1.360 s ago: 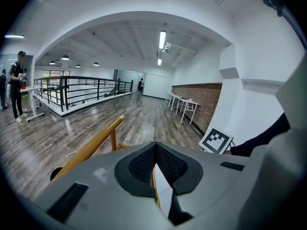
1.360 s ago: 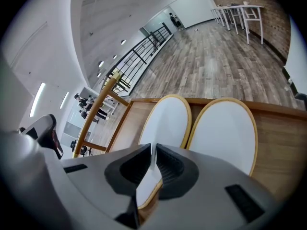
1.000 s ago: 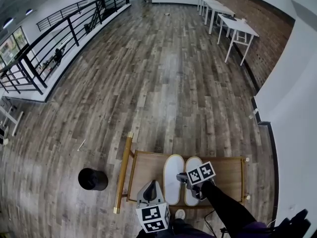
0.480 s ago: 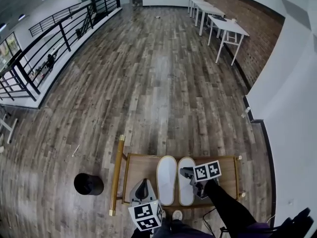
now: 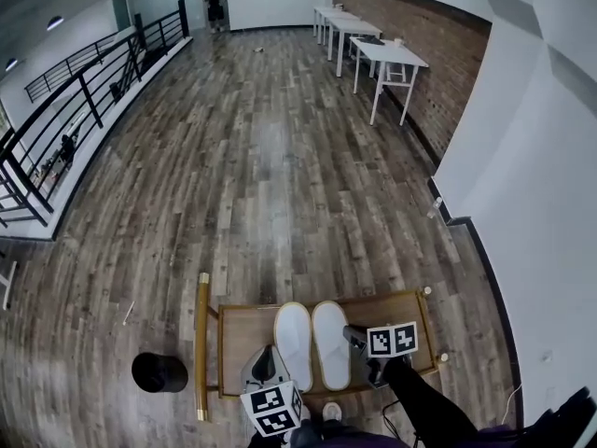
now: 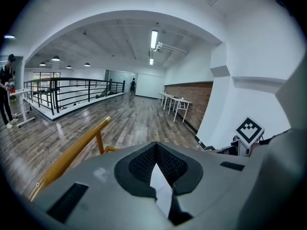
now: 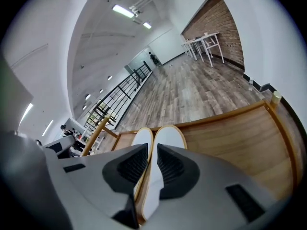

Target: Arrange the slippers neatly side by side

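White slippers (image 5: 293, 342) parallel, both pointing forward

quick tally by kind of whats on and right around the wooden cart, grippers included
white slippers: 2
grippers, left gripper and right gripper: 2
wooden cart: 1
black bin on the floor beside it: 1
total: 6

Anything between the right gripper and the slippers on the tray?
Nothing visible. The right gripper, jaws apart, hangs close by the right edge of the right slipper, which lies beside the left slipper on the wooden tray. No other object lies between them.
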Action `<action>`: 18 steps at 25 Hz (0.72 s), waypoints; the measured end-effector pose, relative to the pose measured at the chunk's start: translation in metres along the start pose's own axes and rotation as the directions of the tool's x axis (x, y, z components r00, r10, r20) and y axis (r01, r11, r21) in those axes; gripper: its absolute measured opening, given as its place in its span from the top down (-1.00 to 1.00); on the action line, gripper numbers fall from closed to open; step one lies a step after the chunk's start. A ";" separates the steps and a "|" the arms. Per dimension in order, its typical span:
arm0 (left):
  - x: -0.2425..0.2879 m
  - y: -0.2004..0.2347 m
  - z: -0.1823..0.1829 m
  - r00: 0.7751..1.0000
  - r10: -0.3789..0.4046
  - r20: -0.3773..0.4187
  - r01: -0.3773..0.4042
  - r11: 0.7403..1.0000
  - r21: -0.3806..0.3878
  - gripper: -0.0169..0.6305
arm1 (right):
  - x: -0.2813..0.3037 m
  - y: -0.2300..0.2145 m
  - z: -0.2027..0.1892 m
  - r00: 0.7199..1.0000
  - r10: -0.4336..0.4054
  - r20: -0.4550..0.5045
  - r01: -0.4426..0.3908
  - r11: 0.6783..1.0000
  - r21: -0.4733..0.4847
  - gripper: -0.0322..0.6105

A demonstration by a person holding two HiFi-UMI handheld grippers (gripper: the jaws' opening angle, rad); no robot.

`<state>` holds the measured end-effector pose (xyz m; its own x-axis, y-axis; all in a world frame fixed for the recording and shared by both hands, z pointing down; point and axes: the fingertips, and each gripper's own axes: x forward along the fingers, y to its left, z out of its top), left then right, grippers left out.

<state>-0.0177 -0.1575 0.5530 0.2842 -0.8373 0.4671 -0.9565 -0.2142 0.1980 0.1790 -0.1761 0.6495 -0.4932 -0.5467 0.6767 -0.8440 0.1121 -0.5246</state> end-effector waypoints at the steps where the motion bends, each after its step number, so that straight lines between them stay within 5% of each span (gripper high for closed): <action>1: 0.001 -0.003 0.000 1.000 -0.008 0.000 0.008 1.000 0.003 0.98 | -0.005 0.005 0.000 1.000 0.004 0.022 -0.004 1.000 -0.003 0.72; 8: 0.003 -0.034 0.008 0.997 -0.071 0.026 0.070 0.997 0.030 0.98 | -0.047 0.069 0.017 0.966 0.131 0.224 -0.137 0.990 0.011 0.72; 13: -0.006 -0.052 0.005 0.994 -0.106 0.026 0.105 0.993 0.047 0.98 | -0.070 0.093 0.021 0.947 0.047 0.318 -0.018 0.995 -0.095 0.72; 18: -0.017 -0.061 0.001 0.993 -0.118 0.022 0.117 0.991 0.071 0.98 | -0.086 0.095 0.007 0.928 -0.027 0.372 0.060 0.995 -0.079 0.72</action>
<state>0.0355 -0.1309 0.5323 0.3939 -0.8167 0.4216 -0.9191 -0.3454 0.1897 0.1429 -0.1240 0.5380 -0.3565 -0.8192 0.4493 -0.8863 0.1444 -0.4401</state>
